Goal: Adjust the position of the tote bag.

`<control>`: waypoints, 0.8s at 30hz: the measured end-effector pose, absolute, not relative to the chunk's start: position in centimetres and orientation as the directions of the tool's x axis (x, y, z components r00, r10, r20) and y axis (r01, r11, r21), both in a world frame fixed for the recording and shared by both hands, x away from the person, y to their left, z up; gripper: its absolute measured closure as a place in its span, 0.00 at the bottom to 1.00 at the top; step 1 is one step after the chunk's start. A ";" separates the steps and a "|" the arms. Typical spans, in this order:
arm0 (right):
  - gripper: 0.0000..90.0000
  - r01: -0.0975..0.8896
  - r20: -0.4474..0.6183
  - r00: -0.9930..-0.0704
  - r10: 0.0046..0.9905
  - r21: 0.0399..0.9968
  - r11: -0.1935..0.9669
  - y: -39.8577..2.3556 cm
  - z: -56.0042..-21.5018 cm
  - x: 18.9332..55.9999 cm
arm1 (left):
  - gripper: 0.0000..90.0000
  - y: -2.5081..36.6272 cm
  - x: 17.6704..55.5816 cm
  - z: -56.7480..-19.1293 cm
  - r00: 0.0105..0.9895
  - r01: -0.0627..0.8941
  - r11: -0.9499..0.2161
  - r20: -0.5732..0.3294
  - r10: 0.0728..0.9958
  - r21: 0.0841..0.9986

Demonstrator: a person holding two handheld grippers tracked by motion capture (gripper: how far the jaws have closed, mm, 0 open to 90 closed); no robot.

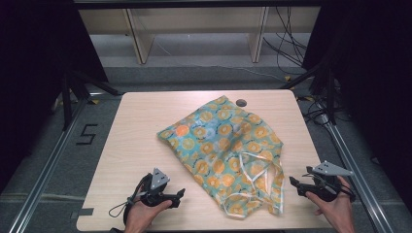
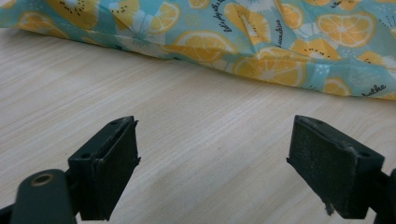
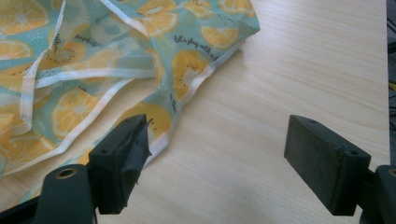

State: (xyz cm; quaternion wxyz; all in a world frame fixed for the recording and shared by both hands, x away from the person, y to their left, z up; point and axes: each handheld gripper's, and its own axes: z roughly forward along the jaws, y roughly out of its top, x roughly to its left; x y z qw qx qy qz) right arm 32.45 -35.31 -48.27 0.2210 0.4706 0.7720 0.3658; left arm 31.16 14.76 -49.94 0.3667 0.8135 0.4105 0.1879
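cloth (image 1: 225,153) lies crumpled on the counter (image 1: 141,131) between the left gripper (image 1: 178,196) and right gripper (image 1: 295,186), both wide and empty; soft, light, limp: best pinched at its white hem just ahead of the right gripper.

Teal cloth (image 1: 224,145) printed with orange citrus slices, white trim, pale woodgrain table (image 1: 141,131)

Crumpled teal citrus-print fabric garment (image 1: 226,153) blocks table centre through near right edge, bare light wood table (image 1: 136,141) along left edge and far left corner, free strip at right edge, small dark grommet hole (image 1: 241,103) at far edge.
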 end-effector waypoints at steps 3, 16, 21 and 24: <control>0.25 0.566 0.002 -0.456 0.890 0.772 0.288 -35.4 -48.3 32.5 | 0.16 14.9 31.2 -49.9 0.598 0.542 -0.400 -0.004 0.802 0.739; 0.23 0.525 -0.013 -0.498 0.867 0.791 0.314 -34.4 -47.4 34.5 | 0.16 14.4 31.3 -49.9 0.595 0.541 -0.377 -0.025 0.804 0.751; 0.23 0.490 -0.060 -0.518 0.853 0.797 0.353 -33.5 -46.7 35.8 | 0.16 13.4 31.4 -50.2 0.575 0.553 -0.289 -0.107 0.811 0.781; 0.24 0.486 -0.041 -0.535 0.844 0.803 0.346 -32.9 -46.1 37.7 | 0.16 12.8 31.4 -50.1 0.581 0.561 -0.292 -0.118 0.805 0.775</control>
